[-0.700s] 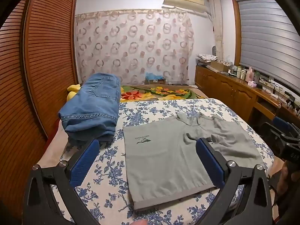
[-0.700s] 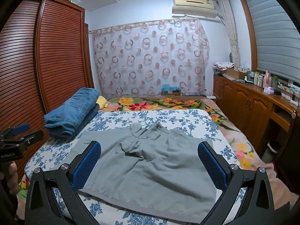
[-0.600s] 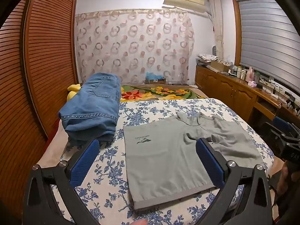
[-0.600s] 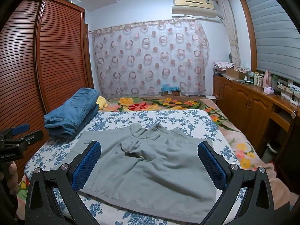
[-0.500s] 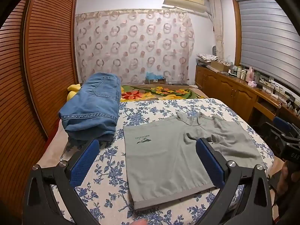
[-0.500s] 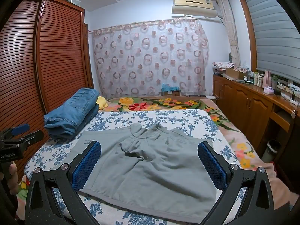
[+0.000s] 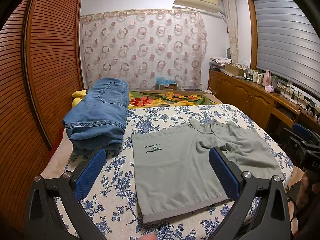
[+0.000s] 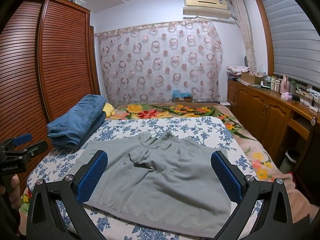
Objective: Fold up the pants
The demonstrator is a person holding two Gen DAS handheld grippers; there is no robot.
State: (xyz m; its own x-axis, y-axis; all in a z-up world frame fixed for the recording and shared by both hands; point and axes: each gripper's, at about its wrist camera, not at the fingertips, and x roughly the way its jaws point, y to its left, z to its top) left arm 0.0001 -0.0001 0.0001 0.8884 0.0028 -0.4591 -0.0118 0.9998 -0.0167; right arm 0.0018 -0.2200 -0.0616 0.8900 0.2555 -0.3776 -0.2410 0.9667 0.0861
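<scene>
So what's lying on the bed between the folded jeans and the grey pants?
Nothing but the blue-flowered bedsheet: a bare strip separates the folded jeans from the grey pants, clearest in the left wrist view.

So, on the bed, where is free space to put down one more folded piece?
Free: the blue-flowered sheet between the folded jeans and the grey pants, and the strip beyond the pants up to the floral blanket. Crowded: the left edge, taken by the jeans with a yellow toy behind.
</scene>
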